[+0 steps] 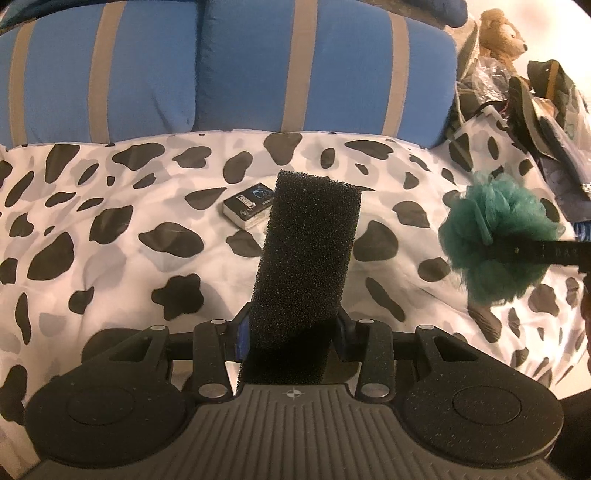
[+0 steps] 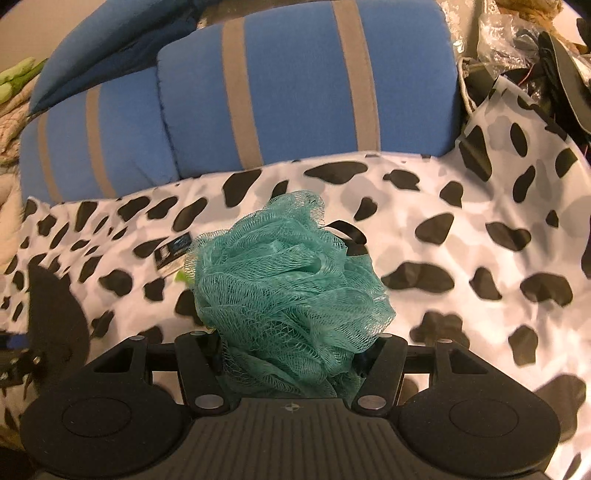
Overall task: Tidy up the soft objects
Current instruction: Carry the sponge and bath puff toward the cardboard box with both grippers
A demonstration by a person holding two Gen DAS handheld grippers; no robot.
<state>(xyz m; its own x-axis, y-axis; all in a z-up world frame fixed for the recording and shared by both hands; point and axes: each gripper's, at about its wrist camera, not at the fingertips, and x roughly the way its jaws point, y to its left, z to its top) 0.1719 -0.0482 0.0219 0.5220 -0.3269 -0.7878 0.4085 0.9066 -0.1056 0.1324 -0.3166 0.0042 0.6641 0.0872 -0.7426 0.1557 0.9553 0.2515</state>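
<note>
Left gripper [image 1: 293, 334] clamped on a black sponge [image 1: 306, 254], standing up and forward between the fingers, held above the sheet [image 1: 110, 258]. Right gripper [image 2: 295, 354] closed on a teal loofah [image 2: 291, 280], bunched between the fingers and hiding them, also above the spotted sheet [image 2: 461, 266]. Small dark box [image 1: 248, 206] flat on the sheet just left of the sponge; printing on its lid too blurred to read. Same box [image 2: 173, 254] partly hidden behind the loofah in the right view. Blue striped cushions [image 1: 147, 74] along the back of the sheet, seen in both views [image 2: 295, 92]. Left view alone: the loofah [image 1: 498, 236] at right with a dark finger [image 1: 546, 254] across it bearing illegible lettering, a teddy bear [image 1: 498, 33] atop a pile of bags [image 1: 543, 110] in the corner. Right view alone: something pale green [image 2: 14, 77] at far left.
</note>
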